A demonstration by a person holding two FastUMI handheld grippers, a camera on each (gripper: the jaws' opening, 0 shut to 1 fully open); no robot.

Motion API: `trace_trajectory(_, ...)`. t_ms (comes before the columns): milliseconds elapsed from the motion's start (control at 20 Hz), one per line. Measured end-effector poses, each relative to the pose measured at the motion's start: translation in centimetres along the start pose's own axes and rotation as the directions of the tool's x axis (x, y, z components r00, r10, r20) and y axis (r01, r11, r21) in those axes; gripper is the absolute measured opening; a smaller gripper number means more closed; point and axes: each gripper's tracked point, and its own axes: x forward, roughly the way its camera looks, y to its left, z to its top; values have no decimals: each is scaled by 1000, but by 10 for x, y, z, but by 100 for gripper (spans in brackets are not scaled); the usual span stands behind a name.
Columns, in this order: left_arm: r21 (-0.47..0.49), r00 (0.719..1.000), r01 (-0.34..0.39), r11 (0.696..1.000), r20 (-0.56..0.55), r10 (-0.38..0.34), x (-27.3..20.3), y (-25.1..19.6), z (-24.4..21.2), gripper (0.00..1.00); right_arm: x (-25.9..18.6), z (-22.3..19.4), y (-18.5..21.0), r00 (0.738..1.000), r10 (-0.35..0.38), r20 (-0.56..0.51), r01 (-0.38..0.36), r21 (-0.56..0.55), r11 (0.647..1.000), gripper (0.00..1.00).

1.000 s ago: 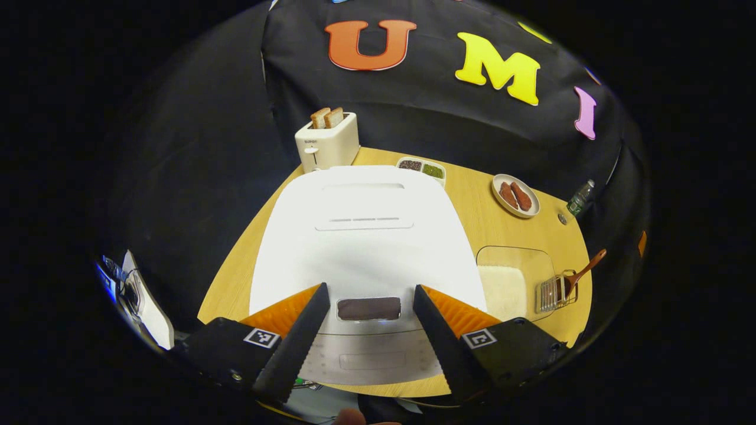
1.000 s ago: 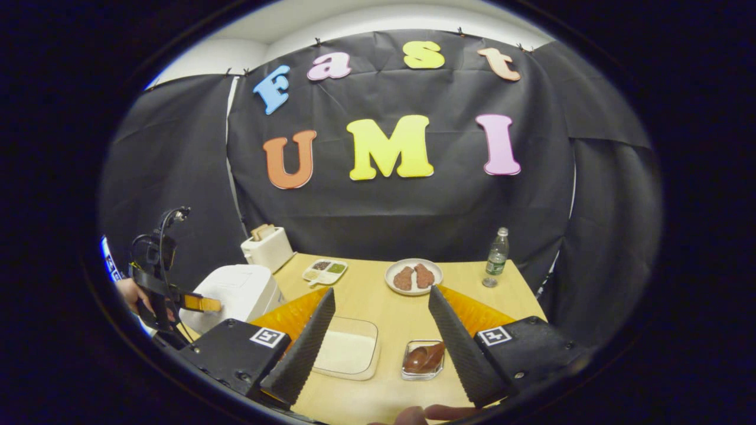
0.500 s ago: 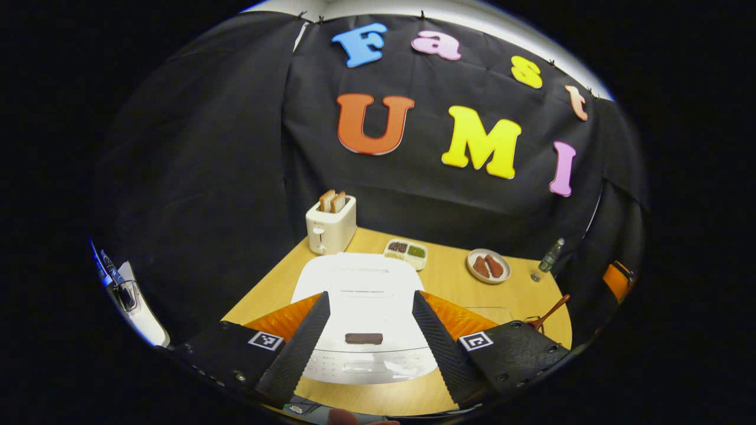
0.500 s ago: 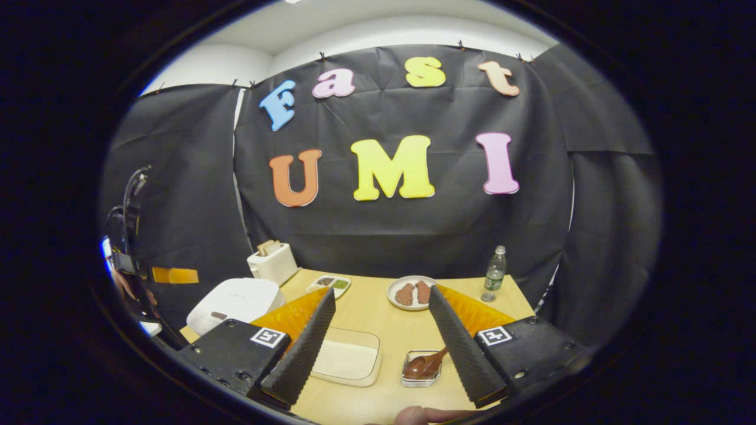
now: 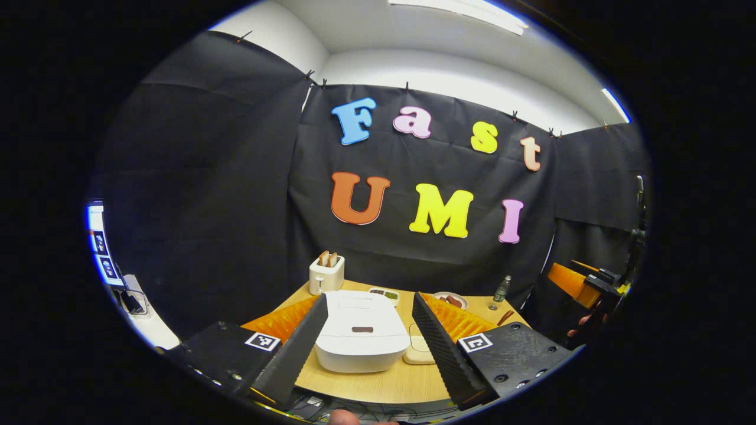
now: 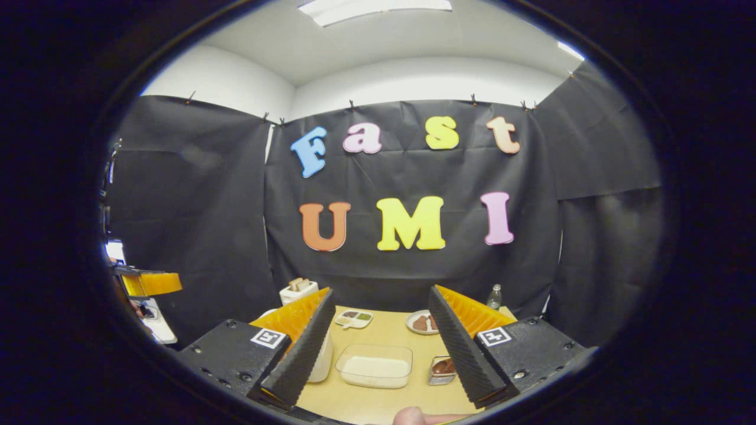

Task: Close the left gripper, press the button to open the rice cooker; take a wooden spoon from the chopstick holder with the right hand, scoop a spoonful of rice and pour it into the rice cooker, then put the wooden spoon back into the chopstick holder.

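Rice cooker (image 5: 361, 339) white, lid down; both tools gape wide, empty.

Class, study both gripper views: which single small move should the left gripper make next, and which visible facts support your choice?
Probably shut the left gripper: its fingers stand wide apart and hold nothing, back from the table. The rice cooker has its lid down, with the dark button on its front not yet pressed, so closing comes before reaching in.

A glossy white plastic rice cooker (image 5: 361, 339) carries a dark brown button (image 5: 362, 329) on its lid. The pale tan wood-grain surface (image 6: 378, 401) holds a cream toaster (image 5: 326, 275) and a clear box of white rice (image 6: 374, 366).
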Motion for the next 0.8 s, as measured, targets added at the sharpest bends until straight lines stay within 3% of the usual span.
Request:
trace_trajectory(300,22,995,44,999,85,-46,-69,-5,-2,94,-68,-8,50,1000,13,3,-13,-40,999,100)
trace_trajectory(600,103,989,79,992,114,-90,-88,-14,-14,94,-103,-10,51,999,-46,22,47,-54,997,99)
trace_trajectory(800,101,988,93,991,116,-104,-93,-21,-21,94,-112,-16,49,998,-62,15,63,-52,997,99)
